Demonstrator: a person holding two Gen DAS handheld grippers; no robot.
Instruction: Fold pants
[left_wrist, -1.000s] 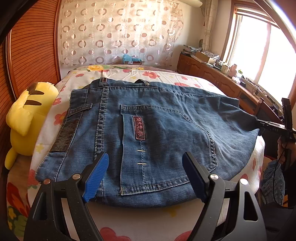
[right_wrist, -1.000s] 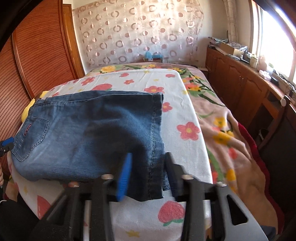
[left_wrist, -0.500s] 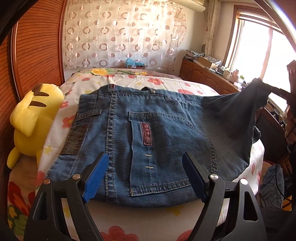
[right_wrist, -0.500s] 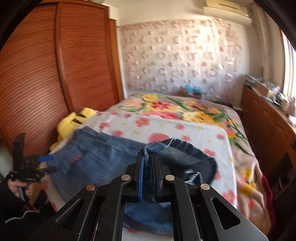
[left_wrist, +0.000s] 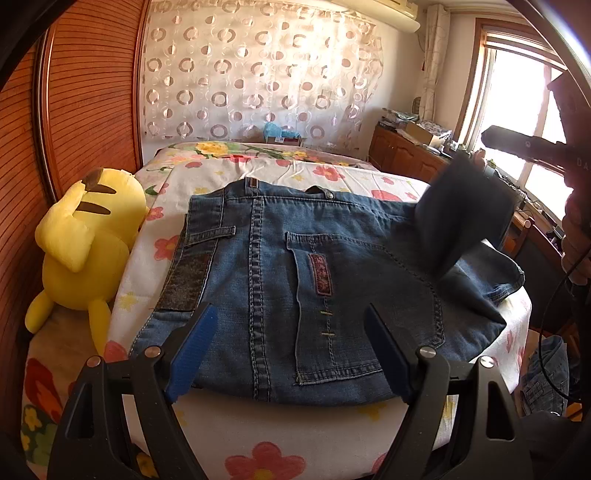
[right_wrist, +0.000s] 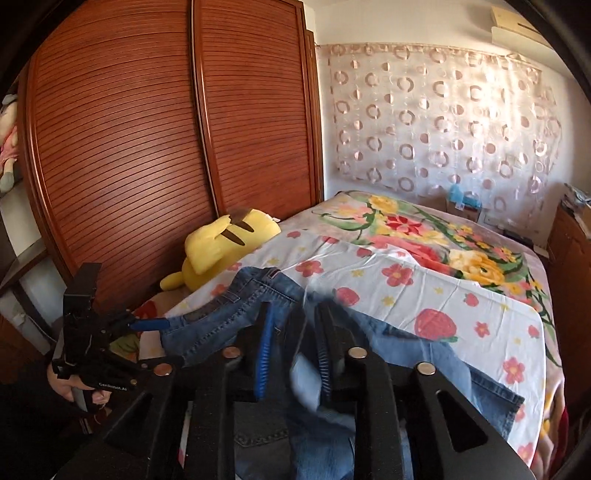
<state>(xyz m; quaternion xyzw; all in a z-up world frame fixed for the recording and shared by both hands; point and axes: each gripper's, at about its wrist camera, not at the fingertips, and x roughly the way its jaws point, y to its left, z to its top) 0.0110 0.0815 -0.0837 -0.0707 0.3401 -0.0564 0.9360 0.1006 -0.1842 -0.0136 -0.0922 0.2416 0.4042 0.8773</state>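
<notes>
Blue denim pants (left_wrist: 314, 273) lie flat on the flowered bed sheet, waistband at the far side, back pocket up. My left gripper (left_wrist: 288, 347) is open and empty, hovering over the near edge of the pants. My right gripper (right_wrist: 293, 354) has its jaws parted a little with the blurred leg end (right_wrist: 306, 373) between them; it holds the leg lifted above the pants. In the left wrist view the lifted leg (left_wrist: 461, 210) hangs from the right gripper at the right. The pants also show in the right wrist view (right_wrist: 229, 317).
A yellow plush toy (left_wrist: 88, 243) lies at the bed's left edge against a wooden slatted wardrobe (right_wrist: 147, 147). A flowered blanket (right_wrist: 436, 243) covers the far bed. Wooden cabinets (left_wrist: 410, 158) run under the window on the right. More denim (left_wrist: 546, 373) lies beside the bed.
My right gripper has carried the leg end up and over toward the waist side, and its jaws have parted slightly. My left gripper has stayed open and drawn back a little.
</notes>
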